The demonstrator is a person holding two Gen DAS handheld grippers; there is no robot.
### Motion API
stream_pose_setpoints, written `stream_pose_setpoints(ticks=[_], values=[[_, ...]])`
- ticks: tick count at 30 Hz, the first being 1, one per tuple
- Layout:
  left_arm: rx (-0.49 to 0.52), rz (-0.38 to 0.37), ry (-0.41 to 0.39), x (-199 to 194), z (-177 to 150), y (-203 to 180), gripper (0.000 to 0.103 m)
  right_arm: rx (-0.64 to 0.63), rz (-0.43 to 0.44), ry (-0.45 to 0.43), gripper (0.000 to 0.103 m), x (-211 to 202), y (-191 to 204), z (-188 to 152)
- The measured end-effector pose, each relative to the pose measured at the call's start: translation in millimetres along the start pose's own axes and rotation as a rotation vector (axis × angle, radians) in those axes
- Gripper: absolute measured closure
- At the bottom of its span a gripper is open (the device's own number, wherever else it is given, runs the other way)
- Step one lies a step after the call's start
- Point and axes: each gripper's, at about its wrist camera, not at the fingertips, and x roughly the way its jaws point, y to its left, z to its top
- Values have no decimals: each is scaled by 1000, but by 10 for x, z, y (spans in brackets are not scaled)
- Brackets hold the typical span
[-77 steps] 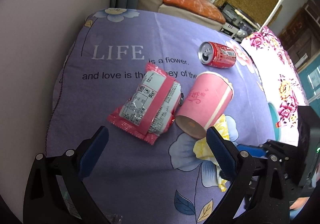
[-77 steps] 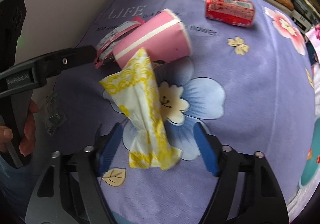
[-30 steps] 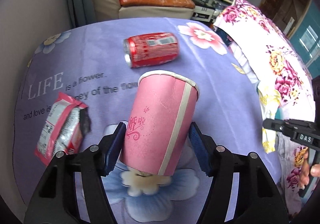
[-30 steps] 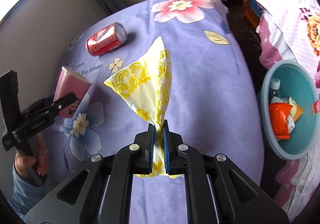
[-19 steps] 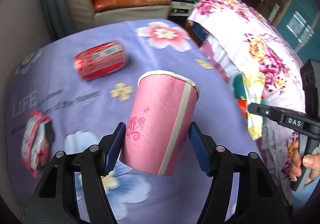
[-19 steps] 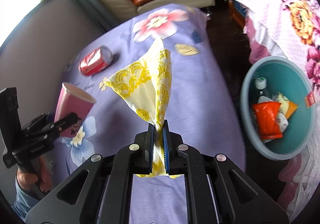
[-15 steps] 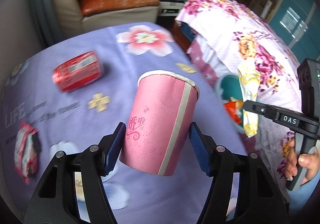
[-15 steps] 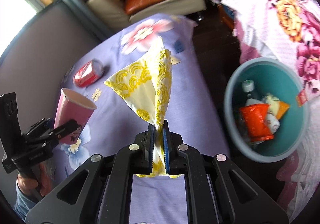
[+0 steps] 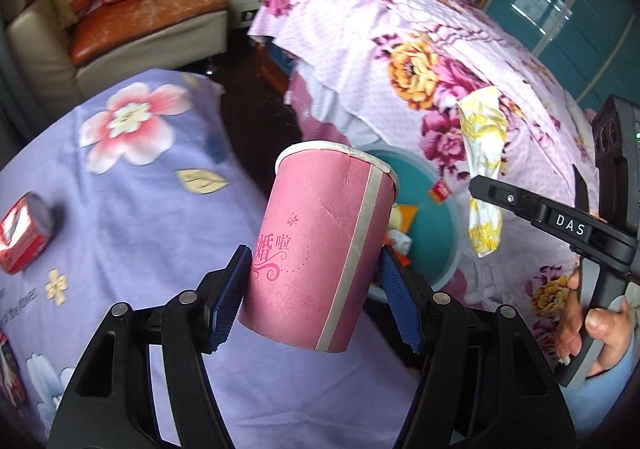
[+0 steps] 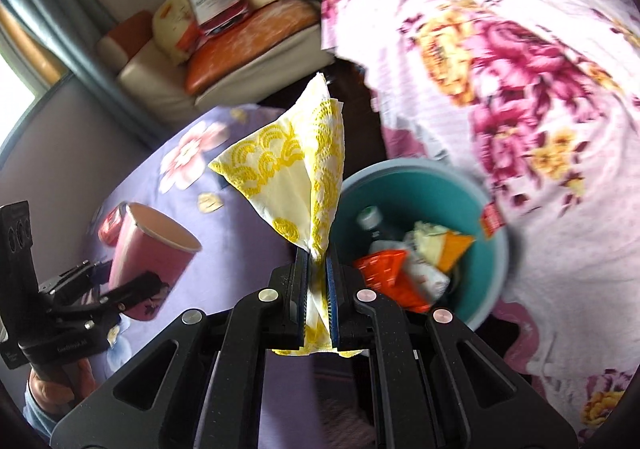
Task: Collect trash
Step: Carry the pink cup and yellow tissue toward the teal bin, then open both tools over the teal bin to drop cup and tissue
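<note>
My left gripper (image 9: 316, 289) is shut on a pink paper cup (image 9: 320, 249), held upright above the purple flowered tablecloth (image 9: 132, 189); the same cup (image 10: 152, 245) shows at the left of the right wrist view. My right gripper (image 10: 318, 281) is shut on a yellow-and-white napkin (image 10: 296, 177), which stands up from the blue pads. That napkin (image 9: 482, 153) hangs in the right gripper (image 9: 476, 185) at the right of the left wrist view. A teal bin (image 10: 472, 205) with wrappers and a bottle inside sits just beyond both grippers; its inner wall (image 9: 432, 225) is partly hidden by the cup.
A red soda can (image 9: 24, 233) lies on the cloth at the left edge. A pink floral cover (image 9: 420, 57) drapes over furniture beside the bin. A sofa with an orange cushion (image 9: 140, 17) stands at the back. A hand (image 9: 580, 317) grips the right tool's handle.
Both grippers have swung right, away from the table's middle toward the bin, each keeping its grip. The bin now lies right ahead, and the can has slid to the left edge.
</note>
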Motion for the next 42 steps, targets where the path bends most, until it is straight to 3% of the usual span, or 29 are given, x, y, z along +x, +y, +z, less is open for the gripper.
stream_pose_setpoints(ticks=[11, 31, 33, 35, 42], values=[[45, -55, 47, 497, 166, -566, 37, 37, -44, 2, 95, -51, -501, 97], [68, -72, 113, 974, 198, -714, 34, 86, -90, 22, 94, 55, -771, 77], [66, -76, 124, 999, 200, -718, 18, 89, -97, 26, 94, 62, -779, 81], [68, -64, 116, 993, 199, -711, 11, 90, -100, 27, 94, 71, -779, 88], [89, -4, 122, 977, 147, -646, 9, 87, -101, 40, 93, 153, -735, 112]])
